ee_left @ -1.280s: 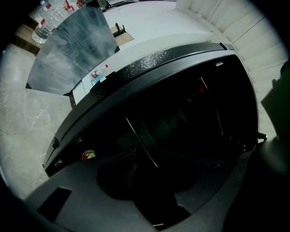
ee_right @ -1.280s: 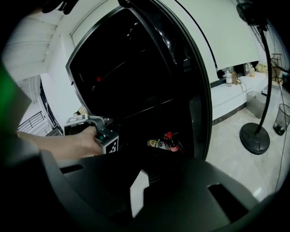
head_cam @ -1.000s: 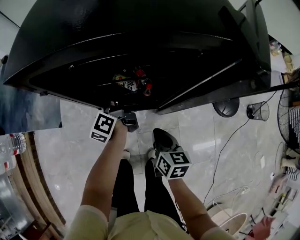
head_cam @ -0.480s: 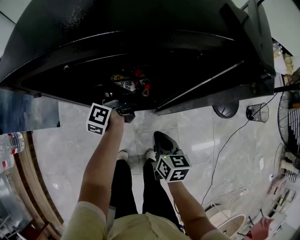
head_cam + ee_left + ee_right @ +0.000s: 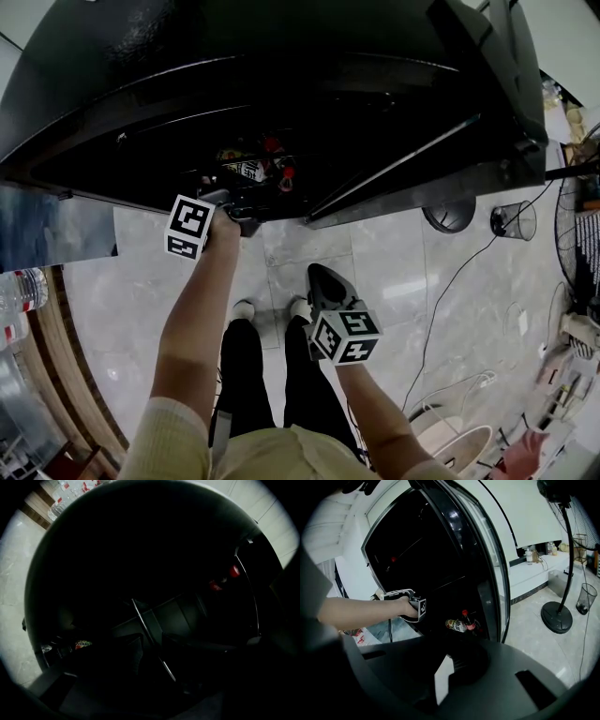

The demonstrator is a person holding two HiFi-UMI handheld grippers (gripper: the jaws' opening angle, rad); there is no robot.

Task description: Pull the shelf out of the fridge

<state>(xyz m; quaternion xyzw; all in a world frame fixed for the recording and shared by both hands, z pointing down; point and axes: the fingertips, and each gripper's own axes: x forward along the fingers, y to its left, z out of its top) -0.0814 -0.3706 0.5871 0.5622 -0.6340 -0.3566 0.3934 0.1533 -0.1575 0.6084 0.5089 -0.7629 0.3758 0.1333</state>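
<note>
Reaching into fridge (image 5: 281, 56), left gripper (image 5: 239, 217); shelf edge (image 5: 146, 629) only in own view

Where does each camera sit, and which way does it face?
Head view: on the person's head, looking down at the open black fridge; forearms, legs, both tongs show.
Left gripper view: on the left tongs, facing the fridge's dark inside.
Right gripper view: on the right tongs, facing the fridge; left forearm shows.
Head and right views share red-capped bottles.
</note>
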